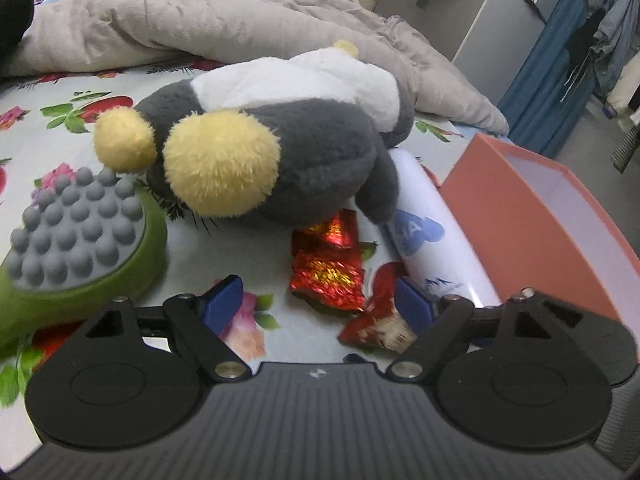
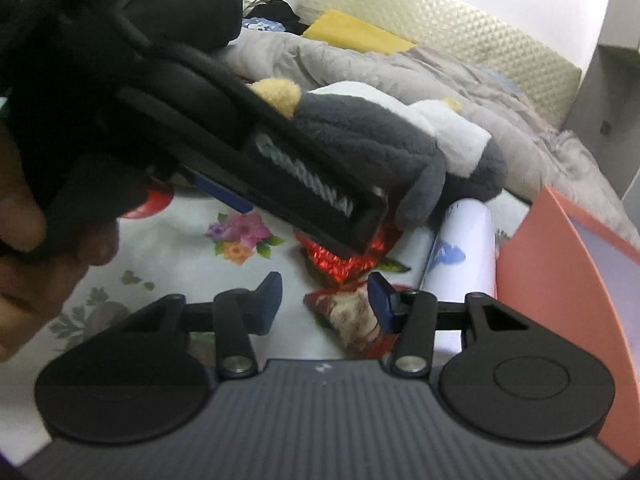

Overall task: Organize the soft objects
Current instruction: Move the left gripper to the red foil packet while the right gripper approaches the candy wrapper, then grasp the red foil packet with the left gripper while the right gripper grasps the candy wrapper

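Your left gripper (image 1: 316, 304) hangs wide open and empty; your right gripper (image 2: 324, 300) is half open with nothing pinched. The penguin (image 1: 280, 148) lies on the bed (image 1: 52, 92) beside the box (image 1: 532, 224). It looks light and squashy, so pinch its plump body.

Both wrist views low, angled down over the bed (image 1: 36, 120) — sharing plush penguin (image 1: 280, 152), red wrappers (image 2: 340, 260).

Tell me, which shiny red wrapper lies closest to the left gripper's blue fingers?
The crumpled wrapper with a pale patch, right beside the left gripper's right finger. The other two wrappers lie farther off, toward the plush penguin.
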Motion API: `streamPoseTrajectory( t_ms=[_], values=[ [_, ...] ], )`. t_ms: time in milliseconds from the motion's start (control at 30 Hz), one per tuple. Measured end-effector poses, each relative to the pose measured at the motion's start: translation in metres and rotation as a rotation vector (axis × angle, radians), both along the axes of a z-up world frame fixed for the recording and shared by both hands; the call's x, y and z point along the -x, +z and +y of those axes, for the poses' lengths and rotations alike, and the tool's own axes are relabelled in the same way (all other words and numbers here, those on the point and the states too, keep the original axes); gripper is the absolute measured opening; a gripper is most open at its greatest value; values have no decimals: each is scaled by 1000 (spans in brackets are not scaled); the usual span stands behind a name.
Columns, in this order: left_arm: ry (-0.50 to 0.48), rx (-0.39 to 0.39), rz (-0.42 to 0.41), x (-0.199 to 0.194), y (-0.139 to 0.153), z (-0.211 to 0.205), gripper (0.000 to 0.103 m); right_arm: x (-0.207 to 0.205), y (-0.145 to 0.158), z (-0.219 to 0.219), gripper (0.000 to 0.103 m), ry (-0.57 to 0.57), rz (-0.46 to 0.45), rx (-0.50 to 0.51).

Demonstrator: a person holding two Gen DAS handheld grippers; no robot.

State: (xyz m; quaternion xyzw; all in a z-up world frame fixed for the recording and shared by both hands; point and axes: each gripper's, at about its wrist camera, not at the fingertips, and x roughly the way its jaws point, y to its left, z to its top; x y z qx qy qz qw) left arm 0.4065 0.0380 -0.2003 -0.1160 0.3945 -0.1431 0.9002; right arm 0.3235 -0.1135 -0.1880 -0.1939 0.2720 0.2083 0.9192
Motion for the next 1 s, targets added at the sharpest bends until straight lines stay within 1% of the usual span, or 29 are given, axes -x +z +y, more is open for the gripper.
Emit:
streamPoseTrajectory(
  t_ms=[100,233,300,367,567,633,667,700,733,767,900,967,1000],
  values=[
    [-25,25,13,-11,-8,0,85,-7,-5,7,50,8,-18,64],
    [-52,8,14,-23,-14,-5,80,-14,-13,7,50,-2,-4,119],
    [-58,14,21,-28,-17,-6,77,-18,-15,4,49,-14,32,110],
    [-71,10,25,-32,-20,-9,76,-18,-15,2,41,-15,41,102],
    [-82,-36,8,-36,-21,-19,76,-16,-13,0,36,-32,60,91],
    [-78,-71,4,-34,-22,-22,69,-13,-12,0,36,-34,66,90],
    [-82,-93,0,-34,-22,-24,64,-11,-12,1,36,-32,68,90],
    [-97,-99,-2,-34,-21,-26,58,-9,-11,1,36,-32,70,87],
    [-107,-90,6,-34,-21,-27,55,-7,-11,1,36,-31,72,86],
    [-107,-89,10,-33,-21,-27,55,-3,-12,1,35,-28,70,90],
    [-98,-127,6,-25,-18,-32,53,13,-12,0,35,-25,68,95],
    [-86,-127,14,-20,-17,-33,52,19,-11,-3,35,-24,72,91],
    [-80,-122,17,-17,-16,-32,47,21,-10,-4,35,-27,77,86]
  ],
)
